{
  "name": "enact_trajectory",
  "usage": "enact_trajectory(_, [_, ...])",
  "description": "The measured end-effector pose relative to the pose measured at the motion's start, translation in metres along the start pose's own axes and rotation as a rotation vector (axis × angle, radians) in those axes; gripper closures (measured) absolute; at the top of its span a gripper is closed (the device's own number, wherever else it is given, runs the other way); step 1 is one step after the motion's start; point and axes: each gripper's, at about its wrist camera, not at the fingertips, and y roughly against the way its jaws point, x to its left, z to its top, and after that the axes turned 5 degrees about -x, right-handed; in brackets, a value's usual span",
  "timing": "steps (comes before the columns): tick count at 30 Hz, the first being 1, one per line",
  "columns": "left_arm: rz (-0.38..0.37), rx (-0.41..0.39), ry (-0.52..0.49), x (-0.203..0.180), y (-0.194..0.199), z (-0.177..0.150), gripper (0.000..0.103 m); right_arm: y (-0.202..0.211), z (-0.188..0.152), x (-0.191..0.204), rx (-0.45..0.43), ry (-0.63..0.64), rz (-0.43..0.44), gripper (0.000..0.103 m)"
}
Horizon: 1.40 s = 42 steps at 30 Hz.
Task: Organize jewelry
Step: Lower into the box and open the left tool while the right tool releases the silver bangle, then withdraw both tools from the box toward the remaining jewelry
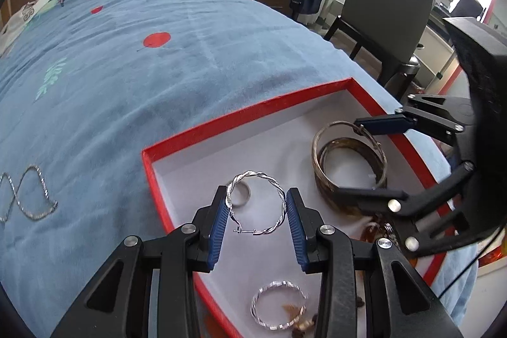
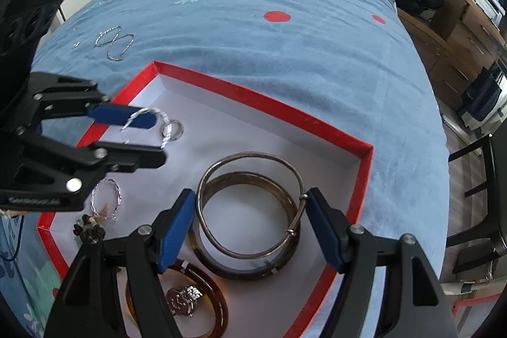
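Red-rimmed box [image 1: 253, 113], white inside; blue bedspread [image 1: 126, 68], red dots.

You hold a twisted, shiny silver-metal hoop earring [image 1: 256, 204] against ribbed blue pads [image 1: 218, 230]. Your red box [image 1: 240, 113] looks like matt card, lined flat white. The bedspread [image 1: 133, 78] is soft, napped blue cloth. The thin bangle [image 2: 250, 205] is dull tarnished metal.

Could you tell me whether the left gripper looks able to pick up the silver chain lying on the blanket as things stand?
Probably not yet: the left gripper is shut on a twisted silver hoop over the red box; the silver chain lies unobstructed.
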Motion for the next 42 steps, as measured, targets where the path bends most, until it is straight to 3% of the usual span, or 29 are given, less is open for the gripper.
enact_trajectory(13, [0.061,0.044,-0.074,0.001,-0.018,0.004,0.066,0.001,-0.002,0.004,0.05,0.078,0.032,0.033])
enact_trajectory(27, [0.046,0.051,-0.086,-0.004,-0.014,0.002,0.065,0.006,-0.009,0.009,0.046,0.106,0.02,0.032])
enact_trajectory(34, [0.04,0.056,-0.106,-0.009,-0.009,-0.001,0.058,0.011,-0.014,0.013,0.049,0.108,0.018,0.032])
enact_trajectory(39, [0.05,0.047,-0.11,-0.011,-0.002,-0.003,0.044,0.017,-0.017,0.016,0.061,0.107,0.018,0.032])
enact_trajectory(42, [0.041,0.043,-0.105,-0.01,0.005,-0.004,0.042,0.022,-0.018,0.017,0.061,0.095,0.012,0.031])
